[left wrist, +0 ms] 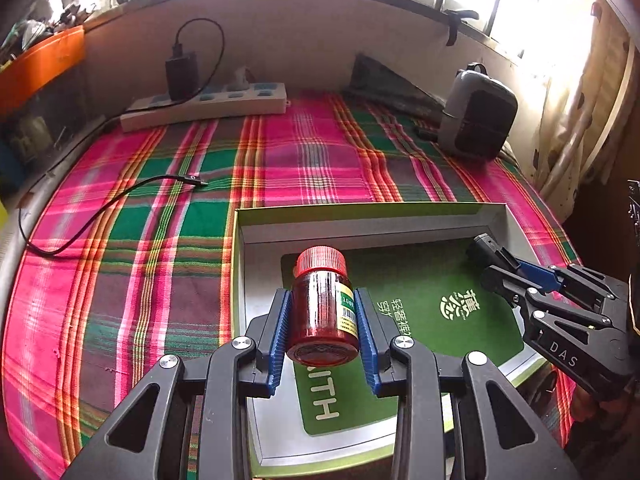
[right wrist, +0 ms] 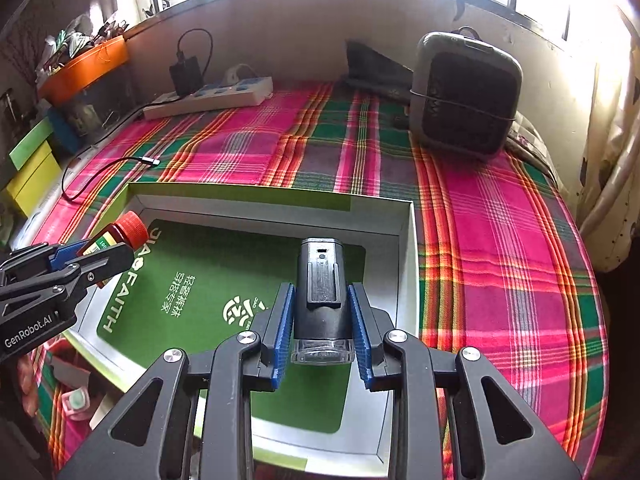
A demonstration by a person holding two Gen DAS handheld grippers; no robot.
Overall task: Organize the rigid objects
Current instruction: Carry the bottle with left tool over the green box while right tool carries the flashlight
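Note:
My left gripper is shut on a small red-brown bottle with a red ribbed cap and a green label, held above the left part of an open box with a green printed liner. My right gripper is shut on a black torch-like device with a clear end, held over the right part of the same box. Each gripper shows in the other view: the right one at the box's right side, the left one with the bottle at the box's left side.
The box lies on a pink-green plaid cloth. A white power strip with a black charger and a loose cable lie at the back left. A grey-black speaker-like unit stands at the back right. Orange tray and yellow boxes stand at left.

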